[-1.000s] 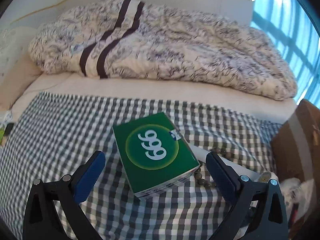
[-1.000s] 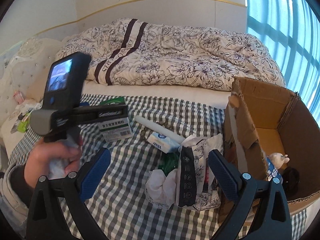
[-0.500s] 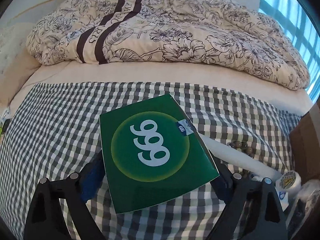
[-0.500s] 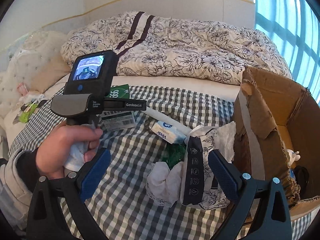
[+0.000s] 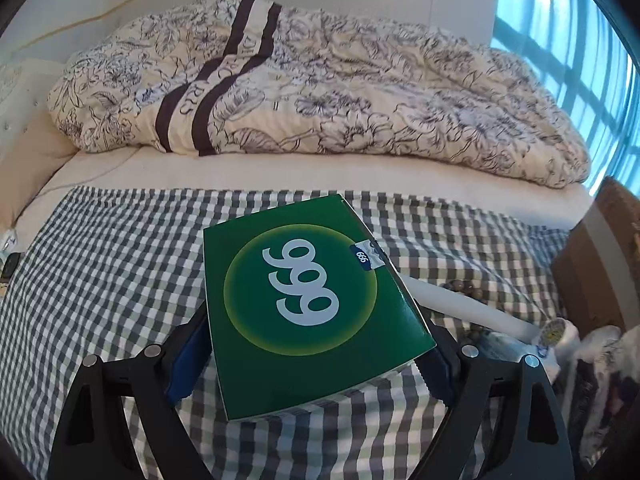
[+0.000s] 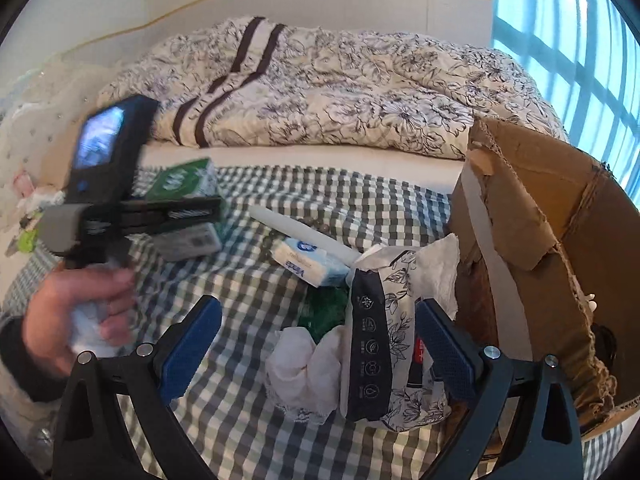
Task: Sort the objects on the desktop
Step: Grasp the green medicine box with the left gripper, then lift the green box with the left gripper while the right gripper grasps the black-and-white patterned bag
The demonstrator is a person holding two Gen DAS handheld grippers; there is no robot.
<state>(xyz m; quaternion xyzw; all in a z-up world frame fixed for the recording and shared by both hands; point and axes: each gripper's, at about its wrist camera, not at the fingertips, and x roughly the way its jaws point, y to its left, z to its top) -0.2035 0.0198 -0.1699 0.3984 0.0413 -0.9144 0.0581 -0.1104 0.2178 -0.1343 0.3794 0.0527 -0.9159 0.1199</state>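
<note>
Left claw (image 5: 312,356) clamped on green box (image 5: 308,304), lifted above checked cloth (image 5: 104,264). Right claw (image 6: 320,344) apart, tissue pack (image 6: 380,344) between fingers, untouched, beside cardboard box (image 6: 560,240).

green box (image 5: 308,308): white "999" on top, tilted, between my left tool's (image 5: 312,360) pads | tissue pack (image 6: 310,262): flat on checked cloth (image 5: 100,280) | floral packet (image 6: 384,344): upright beside cardboard box (image 6: 560,240) | white candle (image 6: 304,232): lying flat | crumpled tissue (image 6: 304,364)
</note>
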